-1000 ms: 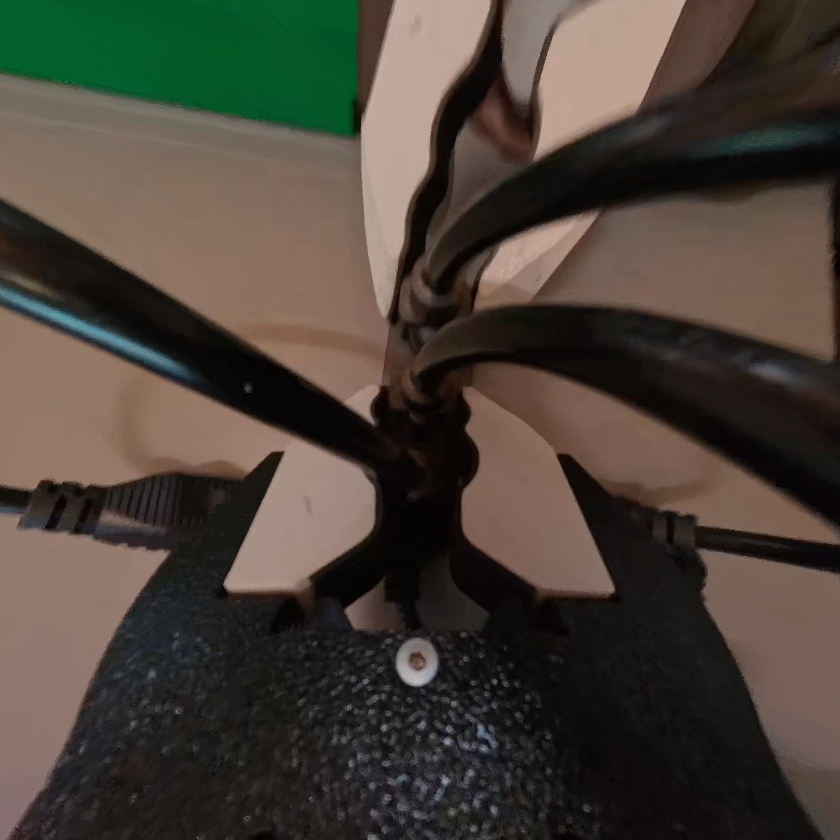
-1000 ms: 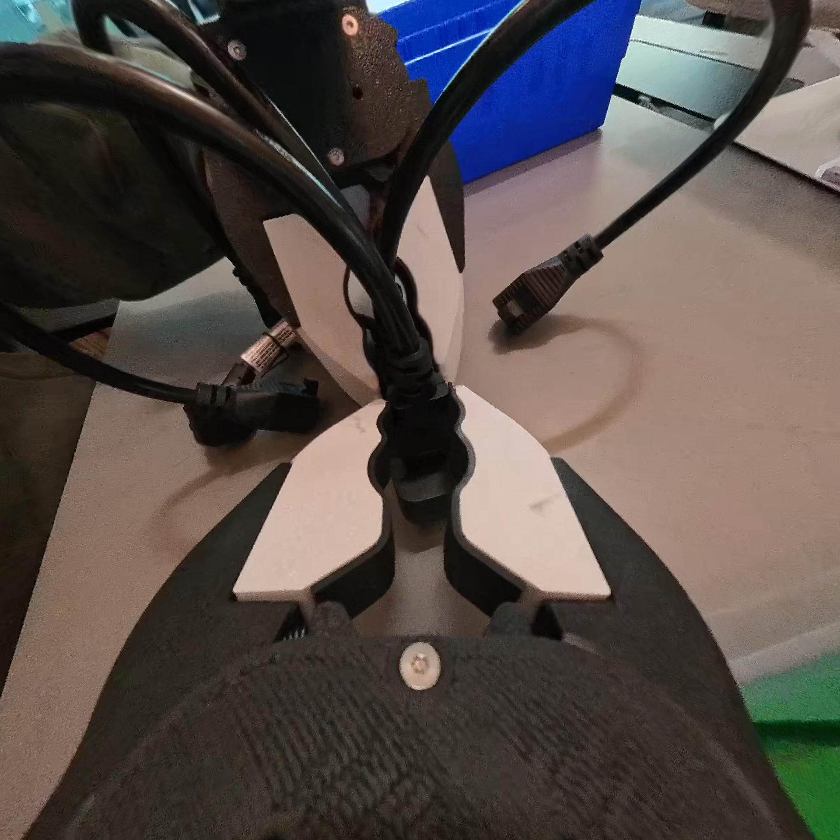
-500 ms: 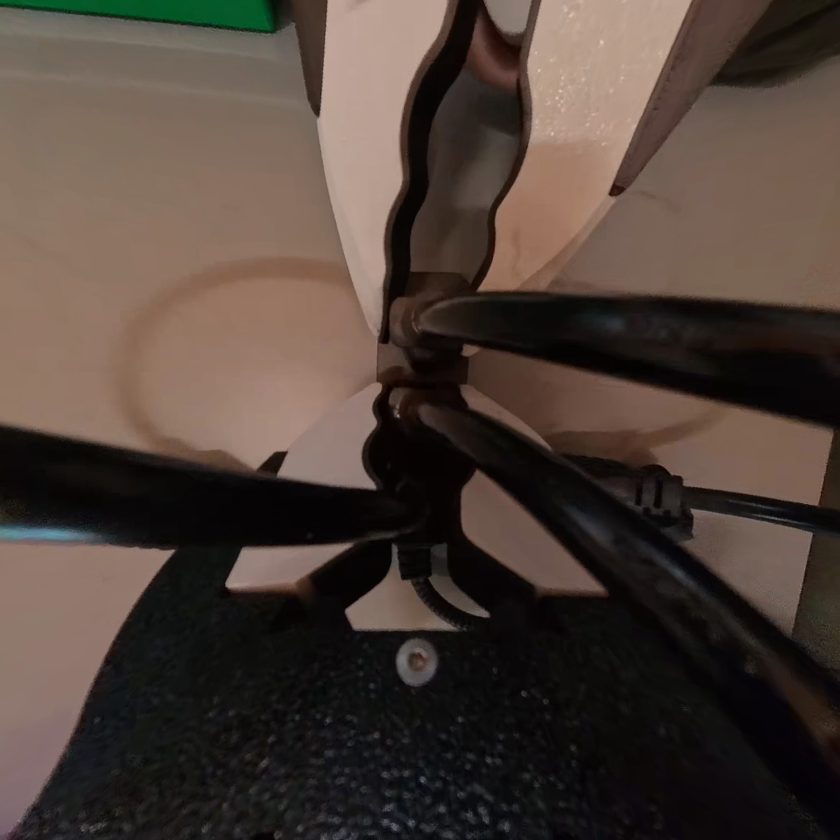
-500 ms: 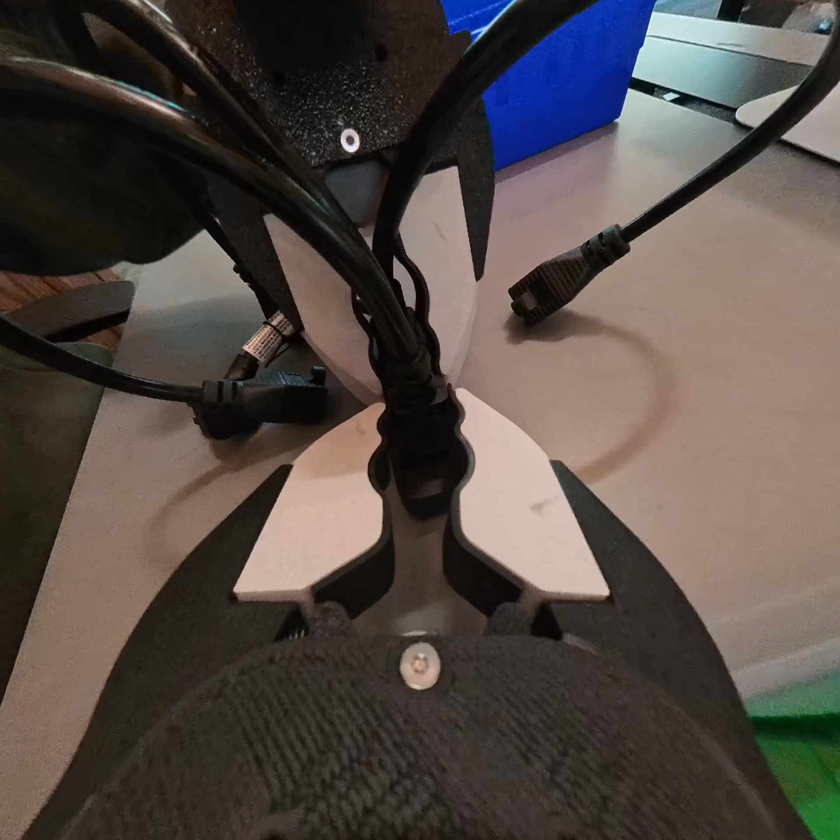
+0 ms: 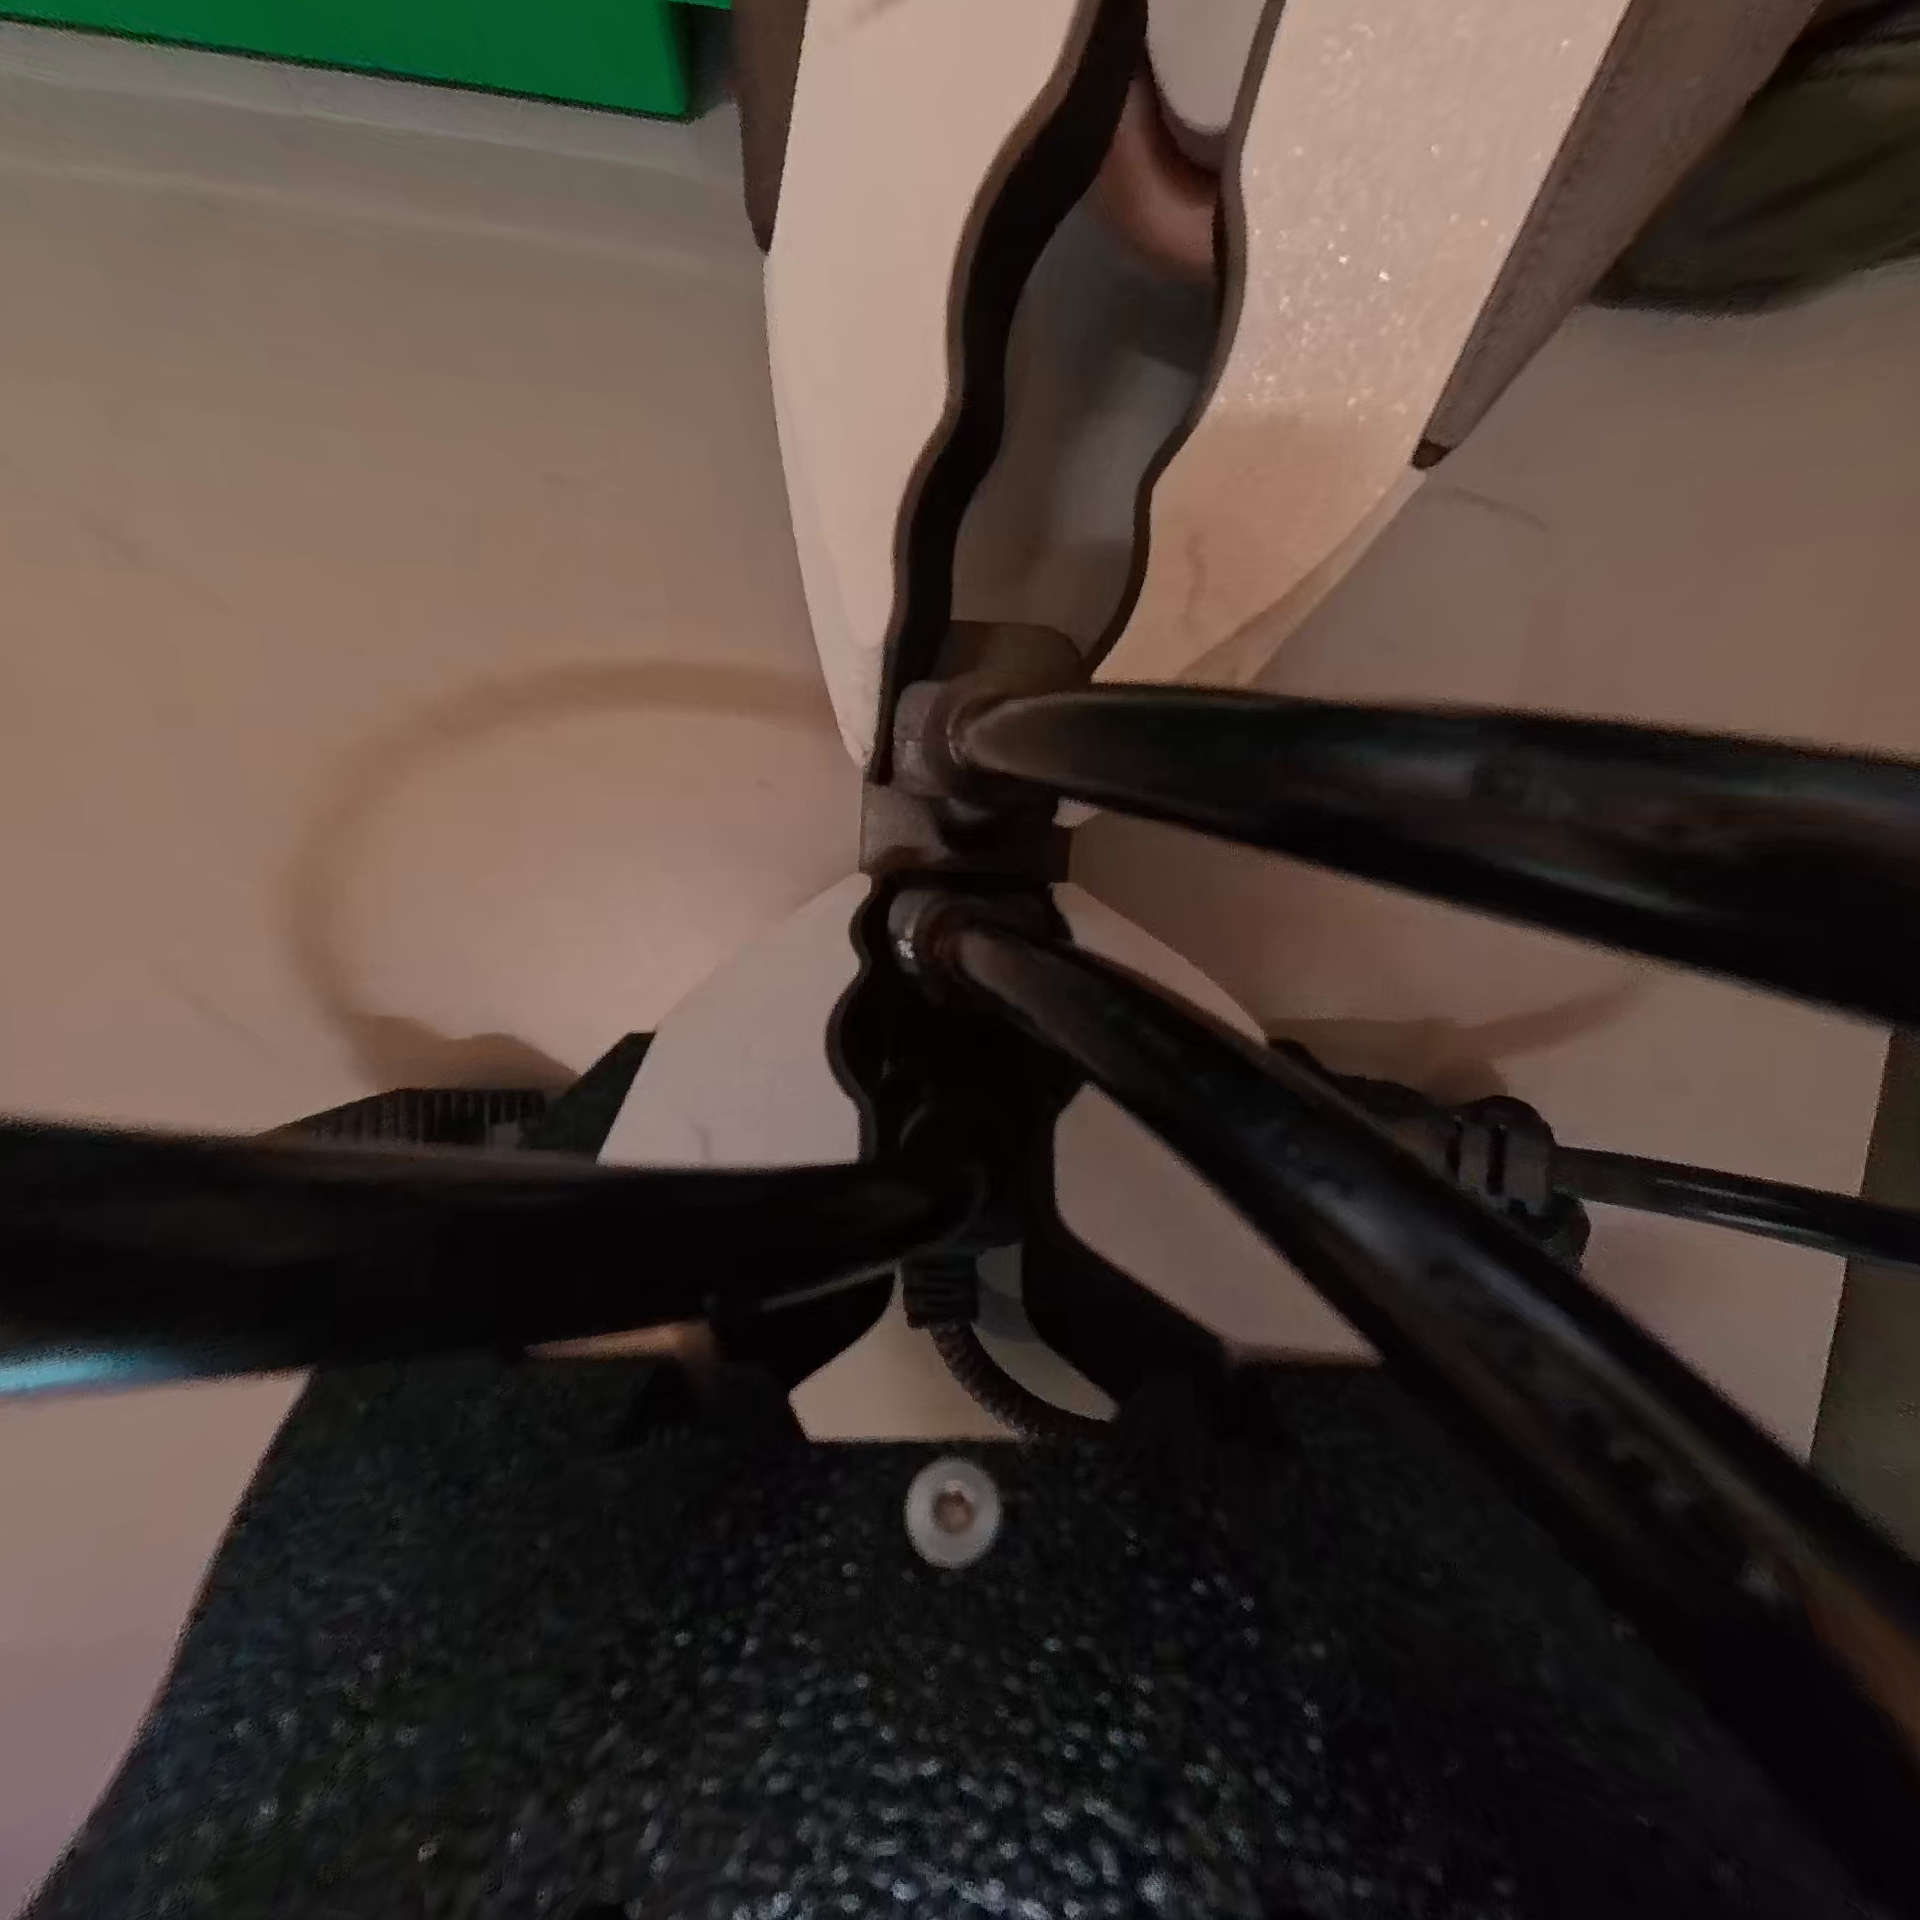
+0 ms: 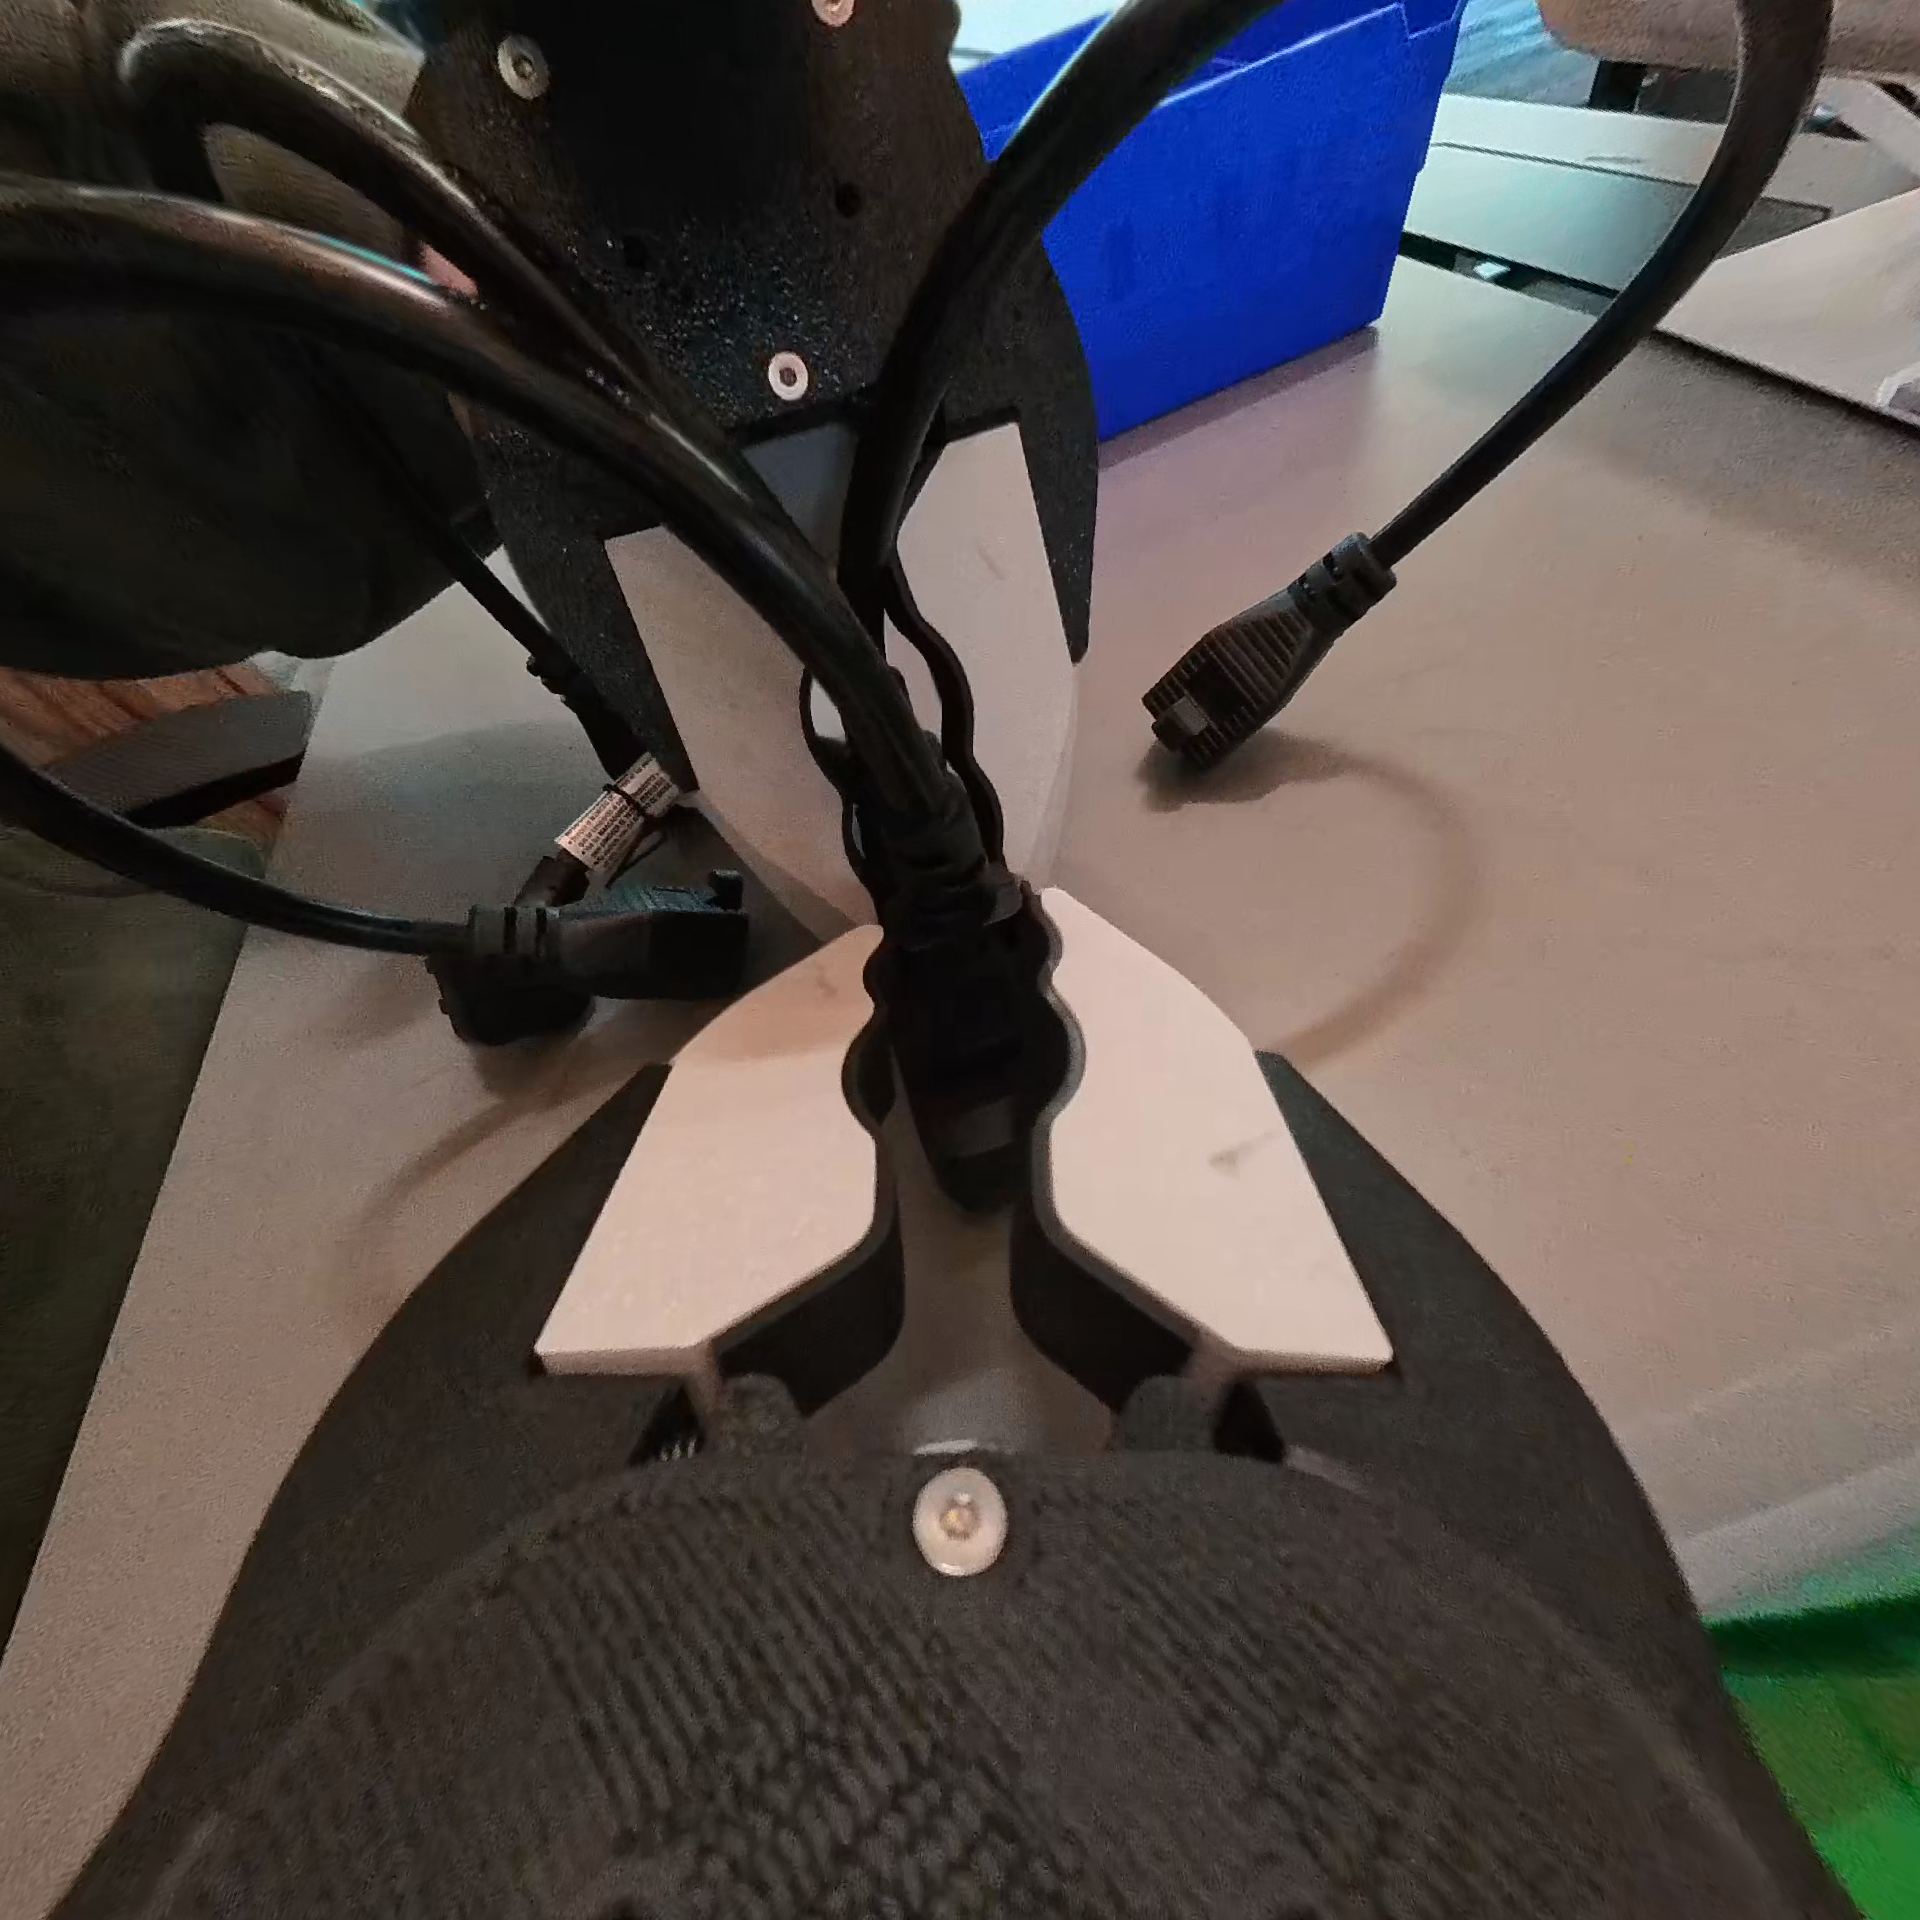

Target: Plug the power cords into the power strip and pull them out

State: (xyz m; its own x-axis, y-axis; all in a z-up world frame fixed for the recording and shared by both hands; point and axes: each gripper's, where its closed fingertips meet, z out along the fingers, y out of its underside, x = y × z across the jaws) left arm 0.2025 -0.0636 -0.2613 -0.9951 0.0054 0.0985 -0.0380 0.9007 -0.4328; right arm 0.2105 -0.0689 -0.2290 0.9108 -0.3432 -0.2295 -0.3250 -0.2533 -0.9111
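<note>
Facing each other tip to tip over the bench, both pairs of tongs are pinching black cord ends. At frame center of the right wrist view, the right tongs are pressing their white pads on a black plug, whose cord is arching to the upper left. In the same view the left tongs are hanging down from the top, tips nearly touching the right pair. In the left wrist view the left tongs are clamping another cord end — blurred, so its shape is unclear — with thick cords fanning left and right across the frame. The right tongs are coming in from the top there. Two loose connectors are lying on the bench: a ribbed one at right and an angled plug at left. A blue bin is sitting at upper right. No power strip is showing in either view.
</note>
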